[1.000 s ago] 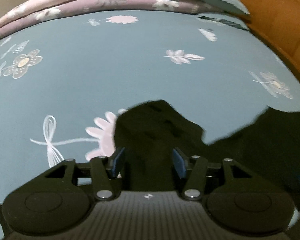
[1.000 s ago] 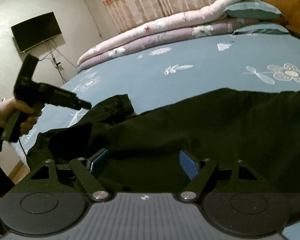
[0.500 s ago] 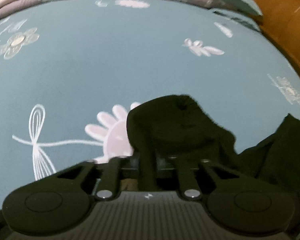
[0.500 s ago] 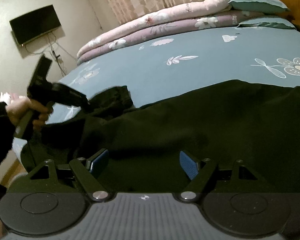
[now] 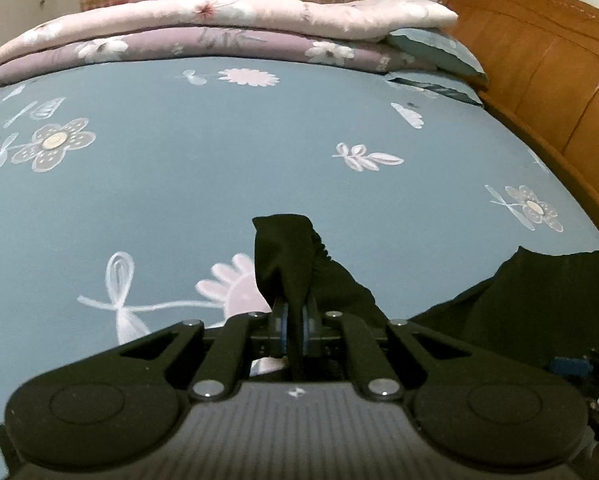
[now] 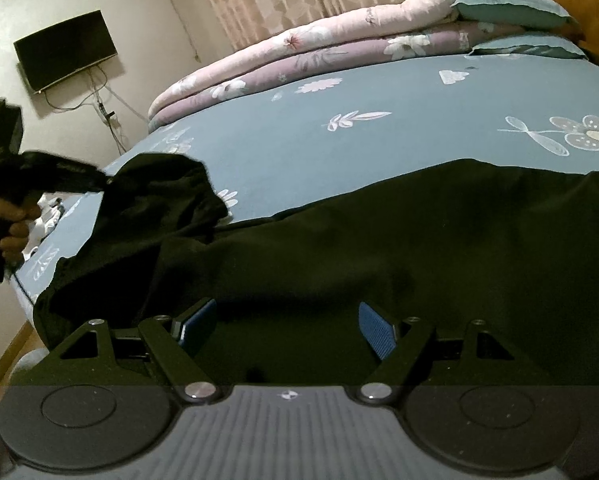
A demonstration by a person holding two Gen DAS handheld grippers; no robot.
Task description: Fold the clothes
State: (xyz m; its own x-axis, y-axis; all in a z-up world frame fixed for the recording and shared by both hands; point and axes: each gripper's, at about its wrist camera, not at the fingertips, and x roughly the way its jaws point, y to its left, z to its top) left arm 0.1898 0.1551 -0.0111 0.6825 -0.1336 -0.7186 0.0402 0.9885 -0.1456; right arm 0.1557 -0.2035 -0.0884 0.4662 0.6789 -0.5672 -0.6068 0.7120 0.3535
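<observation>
Bunching black garment in left tongs.

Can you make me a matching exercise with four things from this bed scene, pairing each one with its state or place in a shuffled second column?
Column one:
1. left claw
2. right claw
3. black garment
4. folded quilts

Column two:
A. stacked along the far edge of the bed
B. open, hovering over dark cloth
C. shut on a lifted fold of cloth
D. spread across the blue floral sheet

Pairs: 1-C, 2-B, 3-D, 4-A
</observation>
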